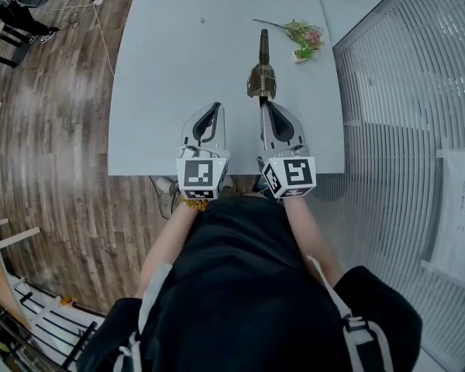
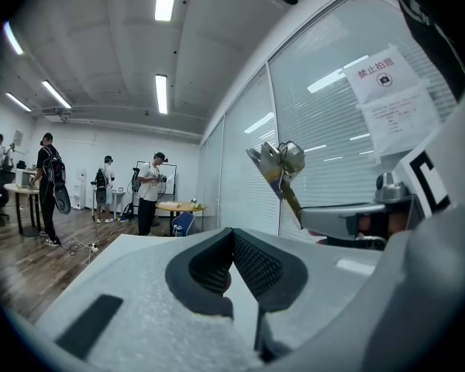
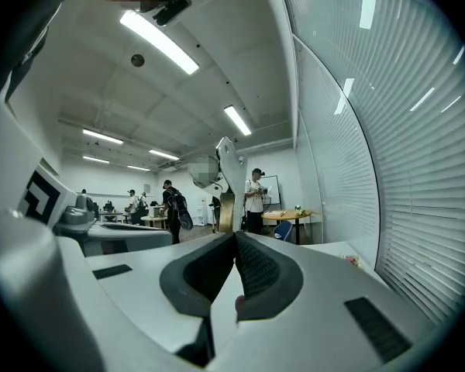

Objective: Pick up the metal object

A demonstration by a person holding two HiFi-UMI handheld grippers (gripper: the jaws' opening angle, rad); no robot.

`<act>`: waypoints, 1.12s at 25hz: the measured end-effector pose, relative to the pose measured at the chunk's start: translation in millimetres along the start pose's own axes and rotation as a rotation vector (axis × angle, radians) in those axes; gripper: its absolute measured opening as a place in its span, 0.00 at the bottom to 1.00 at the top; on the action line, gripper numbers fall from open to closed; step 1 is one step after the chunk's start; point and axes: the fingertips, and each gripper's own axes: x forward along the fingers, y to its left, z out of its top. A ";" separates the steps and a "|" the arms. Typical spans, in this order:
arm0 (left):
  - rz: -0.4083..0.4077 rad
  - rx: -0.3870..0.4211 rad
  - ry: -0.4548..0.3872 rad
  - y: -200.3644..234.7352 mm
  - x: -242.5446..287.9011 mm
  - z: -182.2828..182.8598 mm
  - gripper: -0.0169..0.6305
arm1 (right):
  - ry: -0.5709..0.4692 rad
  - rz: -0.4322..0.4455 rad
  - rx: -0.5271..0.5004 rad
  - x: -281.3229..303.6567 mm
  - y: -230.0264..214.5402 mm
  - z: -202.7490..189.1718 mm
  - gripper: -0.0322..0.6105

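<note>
The metal object [image 1: 261, 74] is bronze-coloured, with a flared body and a long dark stem. It rises from the pale table [image 1: 163, 68] right of centre. My right gripper [image 1: 265, 105] sits just short of its base, jaws shut with nothing seen between them. In the right gripper view the object [image 3: 226, 184] rises straight behind the shut tips of my right gripper [image 3: 234, 236]. My left gripper [image 1: 215, 107] lies alongside on the table, also shut and empty. From the left gripper view the object [image 2: 279, 169] stands off to the right of my left gripper [image 2: 232, 232].
A small sprig of flowers [image 1: 304, 37] lies at the table's far right. A tiny item [image 1: 202, 20] sits far back. A glass partition with blinds [image 1: 403, 91] runs along the right. Wooden floor [image 1: 46, 130] lies to the left. Several people [image 2: 151, 192] stand far off.
</note>
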 end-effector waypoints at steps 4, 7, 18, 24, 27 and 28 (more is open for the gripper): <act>-0.009 -0.001 0.003 -0.1 -1.8 -3.4 0.04 | 0.005 -0.016 -0.005 -2.1 -2.8 -0.5 0.06; -0.014 -0.002 0.004 3.0 -2.8 -3.3 0.04 | 0.007 -0.027 -0.006 -2.3 -2.9 -0.5 0.06; -0.034 0.003 0.014 2.0 -3.3 -2.8 0.04 | 0.001 -0.030 -0.008 -4.6 -1.4 1.8 0.06; -0.035 0.001 0.020 -0.4 -4.4 -5.9 0.04 | 0.003 -0.034 -0.011 -8.3 -2.6 -2.2 0.06; -0.035 -0.001 0.021 -1.2 -4.3 -7.1 0.04 | 0.005 -0.025 -0.006 -9.4 -2.6 -4.2 0.06; -0.036 -0.002 0.021 -1.8 -4.0 -7.7 0.04 | 0.006 -0.020 -0.006 -9.8 -2.3 -5.1 0.05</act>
